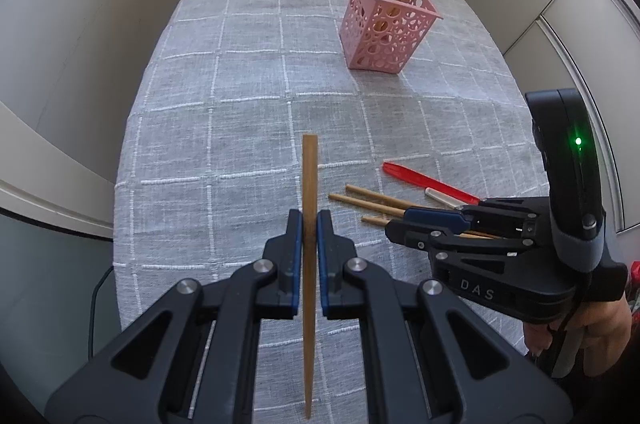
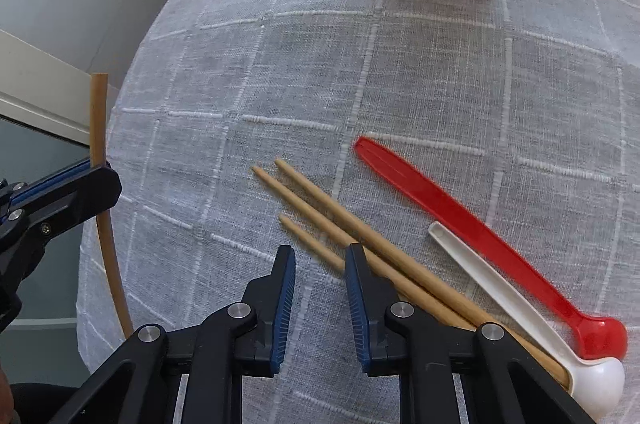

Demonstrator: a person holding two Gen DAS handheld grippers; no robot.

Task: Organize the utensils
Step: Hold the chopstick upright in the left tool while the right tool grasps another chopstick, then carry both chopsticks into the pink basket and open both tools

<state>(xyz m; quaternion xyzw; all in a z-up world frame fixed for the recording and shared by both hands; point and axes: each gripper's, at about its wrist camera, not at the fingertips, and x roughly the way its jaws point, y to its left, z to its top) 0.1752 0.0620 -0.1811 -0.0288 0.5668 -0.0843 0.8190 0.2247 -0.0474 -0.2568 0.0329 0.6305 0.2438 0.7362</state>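
My left gripper [image 1: 309, 224] pinches one bamboo chopstick [image 1: 309, 183] upright above the checked tablecloth [image 1: 224, 103]. My right gripper [image 2: 320, 260] is spread, empty, over three loose chopsticks [image 2: 320, 207] lying beside a red spoon [image 2: 460, 224] and a white spoon [image 2: 520, 320]. The pink holder [image 1: 384, 23] holds, I think, four chopsticks.

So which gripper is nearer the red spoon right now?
Right. The right gripper hovers open over the loose chopsticks just beside the red spoon; the left gripper is farther off, shut on a chopstick.

Matt wooden chopstick [image 1: 309, 191]; woven tablecloth [image 1: 240, 103]
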